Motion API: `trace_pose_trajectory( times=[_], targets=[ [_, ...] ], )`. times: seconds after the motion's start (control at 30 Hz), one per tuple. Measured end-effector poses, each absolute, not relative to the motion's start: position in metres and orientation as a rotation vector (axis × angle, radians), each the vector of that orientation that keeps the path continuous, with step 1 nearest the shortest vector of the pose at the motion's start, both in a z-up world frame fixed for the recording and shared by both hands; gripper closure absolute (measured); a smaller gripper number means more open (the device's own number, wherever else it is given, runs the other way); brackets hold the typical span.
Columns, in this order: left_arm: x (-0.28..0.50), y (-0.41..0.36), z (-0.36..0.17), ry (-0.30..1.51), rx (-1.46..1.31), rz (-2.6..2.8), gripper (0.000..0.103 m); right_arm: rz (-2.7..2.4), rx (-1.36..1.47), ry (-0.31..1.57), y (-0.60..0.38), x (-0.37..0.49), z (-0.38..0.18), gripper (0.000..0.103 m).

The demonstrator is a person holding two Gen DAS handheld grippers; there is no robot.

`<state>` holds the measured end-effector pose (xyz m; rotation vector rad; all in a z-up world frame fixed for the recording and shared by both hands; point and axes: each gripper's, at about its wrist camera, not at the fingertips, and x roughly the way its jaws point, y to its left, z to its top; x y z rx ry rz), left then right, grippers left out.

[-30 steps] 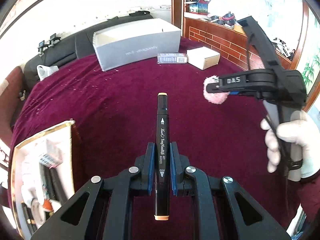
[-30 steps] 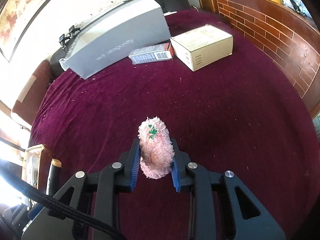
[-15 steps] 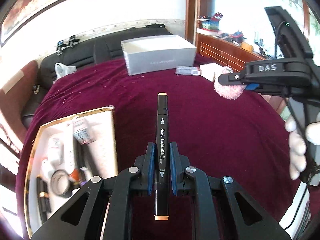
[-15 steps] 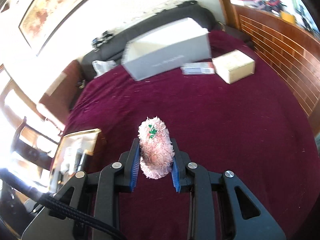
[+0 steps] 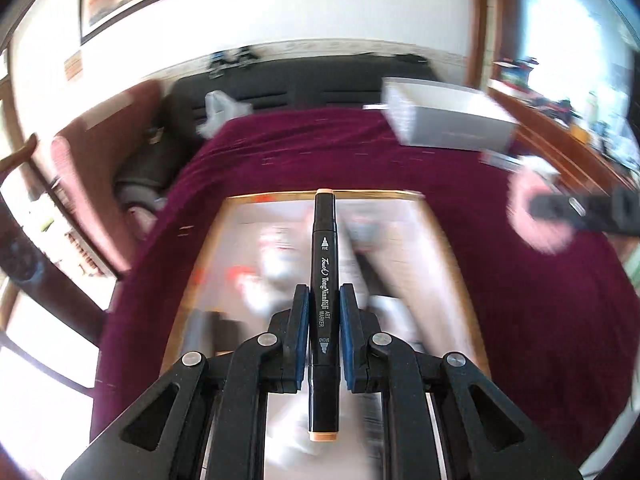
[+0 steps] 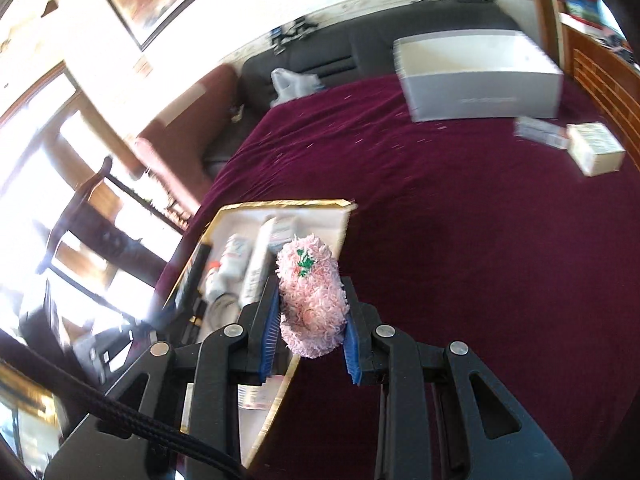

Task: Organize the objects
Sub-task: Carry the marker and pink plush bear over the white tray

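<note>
Over the gold-rimmed tray [image 5: 452,240] at the near left edge of the maroon tablecloth [image 6: 460,208], the left gripper [image 5: 324,332] holds its jaws narrow, clamped on a black art marker [image 5: 324,280] that lies along the fingers with an orange cap at each end. A second ago the tray sat only at the lower left corner of the left wrist view; now it fills the middle, right beneath the marker, its contents smeared by motion blur. The right gripper [image 6: 310,312] grips a fluffy pink object [image 6: 310,292] with green specks, its blue pads pressed into both sides. A second ago it had bare cloth beneath it, with only a sliver of the tray at the lower left; now the tray's right rim [image 6: 342,236] runs directly under the pink object, and bottles and tubes show inside. The grey box [image 6: 480,76], the small flat pack [image 6: 540,130] and the cream carton [image 6: 596,148] have slid toward the far right corner of the cloth in both views. In the left wrist view the right gripper [image 5: 576,216] and its pink load [image 5: 536,216] appear blurred at the right edge.
</note>
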<state>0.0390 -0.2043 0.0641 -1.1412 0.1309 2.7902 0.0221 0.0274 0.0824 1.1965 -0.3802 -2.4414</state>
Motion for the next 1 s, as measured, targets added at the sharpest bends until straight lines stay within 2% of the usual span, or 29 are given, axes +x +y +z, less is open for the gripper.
trace_pose_trajectory(
  times=[0.27,0.47,1.0],
  targets=[
    [-0.027,-0.26,0.051,0.129,-1.245,2.847,0.091,-2.357,1.261,-0.305,-0.034,0.003,0.057,0.078],
    [-0.059,-0.257,0.03,0.174,-1.316,2.808,0.091,-2.345,1.313,-0.269,-0.047,-0.015,0.045,0.078],
    [-0.098,-0.258,0.001,0.11,-1.424,2.753,0.091,-2.411,1.407,-0.064,-0.067,-0.045,0.007,0.078]
  ],
)
